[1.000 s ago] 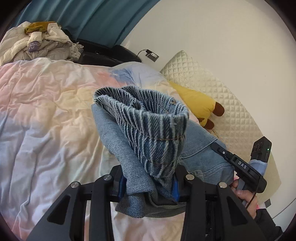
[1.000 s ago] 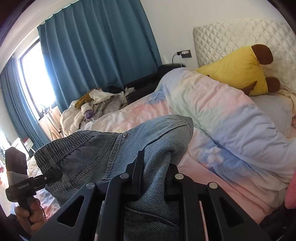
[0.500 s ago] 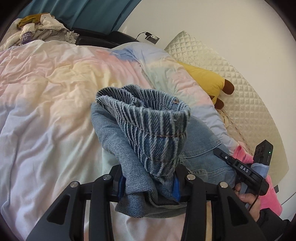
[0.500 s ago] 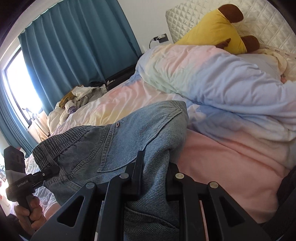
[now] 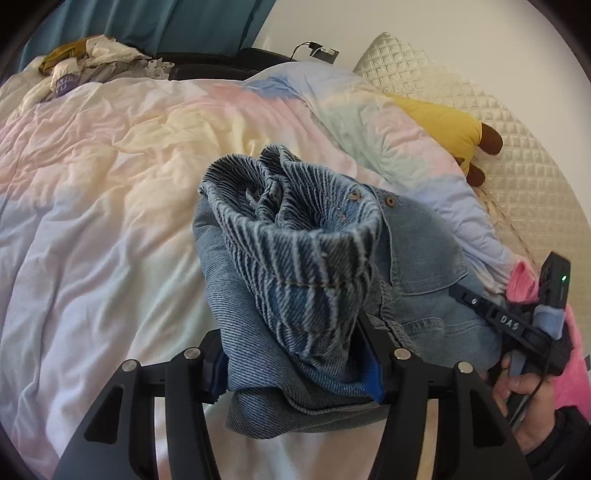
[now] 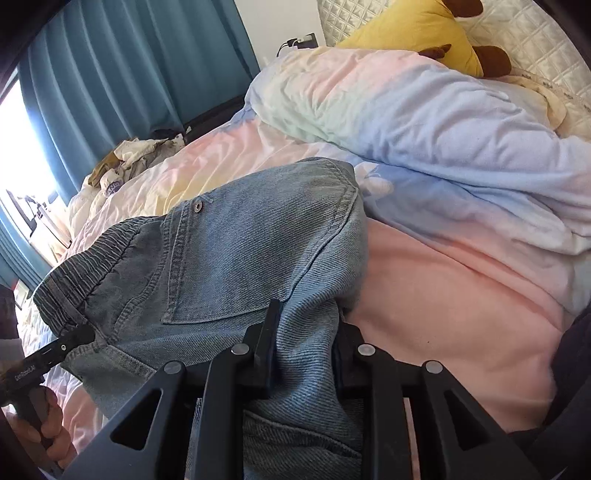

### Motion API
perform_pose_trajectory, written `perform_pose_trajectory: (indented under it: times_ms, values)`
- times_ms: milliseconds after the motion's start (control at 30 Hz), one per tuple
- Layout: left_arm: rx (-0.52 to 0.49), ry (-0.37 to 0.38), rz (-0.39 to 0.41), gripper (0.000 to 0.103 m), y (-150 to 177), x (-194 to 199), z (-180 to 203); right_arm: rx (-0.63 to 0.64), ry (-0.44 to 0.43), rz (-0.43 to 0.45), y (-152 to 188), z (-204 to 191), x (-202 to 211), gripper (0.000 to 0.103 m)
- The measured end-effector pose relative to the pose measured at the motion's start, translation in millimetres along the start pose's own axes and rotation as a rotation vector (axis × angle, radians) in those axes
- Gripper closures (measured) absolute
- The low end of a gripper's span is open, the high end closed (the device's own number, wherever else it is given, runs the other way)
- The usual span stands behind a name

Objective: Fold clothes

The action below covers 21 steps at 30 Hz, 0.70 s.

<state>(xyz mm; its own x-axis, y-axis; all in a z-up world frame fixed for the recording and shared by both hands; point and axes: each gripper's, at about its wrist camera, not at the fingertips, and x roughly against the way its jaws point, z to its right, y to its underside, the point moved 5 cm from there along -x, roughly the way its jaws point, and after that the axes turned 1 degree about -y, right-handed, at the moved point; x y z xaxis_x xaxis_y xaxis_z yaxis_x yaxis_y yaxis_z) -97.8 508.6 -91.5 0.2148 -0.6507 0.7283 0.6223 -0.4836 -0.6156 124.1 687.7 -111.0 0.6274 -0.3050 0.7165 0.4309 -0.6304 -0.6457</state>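
From the left wrist camera, the left gripper (image 5: pixel 295 365) has the bunched elastic waistband of the jeans (image 5: pixel 295 258) between its two fingers; the jaws are opening, the left finger (image 5: pixel 214 363) now just apart from the denim while the blue-padded right finger (image 5: pixel 371 363) still touches it, so the fabric sits loosely in the gap. The jeans lie in the middle of the pastel duvet (image 5: pixel 103 177), spreading rightward from the waistband toward the right gripper (image 5: pixel 458 291), whose black fingers reach onto the far side of the denim, with a hand (image 5: pixel 524 398) on its handle. Beyond the jeans on the duvet rests a yellow plush toy (image 5: pixel 443 125) against the quilted headboard (image 5: pixel 517 155), and a pile of clothes (image 5: pixel 85 66) lies at the duvet's far left edge below the teal curtain (image 5: pixel 147 22). From the right wrist camera, the right gripper (image 6: pixel 306 350) has a thick fold of the jeans (image 6: pixel 258 251) between its fingers; its jaws are opening too, yet both fingers still press the denim. The jeans lie on the duvet (image 6: pixel 443 155), back pocket upward, and the left gripper (image 6: pixel 74 338) reaches the waistband at the jeans' left end.
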Motion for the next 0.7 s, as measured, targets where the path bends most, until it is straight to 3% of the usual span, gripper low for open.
perform_pose_trajectory:
  times_ms: [100,200,233,700]
  values:
    - [-0.049,-0.08,-0.037,0.033,6.0,8.3,3.0,0.006,-0.006,-0.002,-1.5,-4.6,16.1,0.071]
    - [-0.086,-0.143,0.005,0.032,6.9,31.6,10.6,0.012,0.016,0.024,-2.2,-8.4,38.4,0.038]
    - [-0.097,-0.165,0.024,0.032,6.0,41.1,13.9,0.015,0.025,0.035,-2.0,-10.2,47.2,0.031]
    - [-0.112,-0.254,0.196,0.032,-0.8,173.6,60.4,0.082,-0.034,0.097,1.2,-72.8,151.2,0.028]
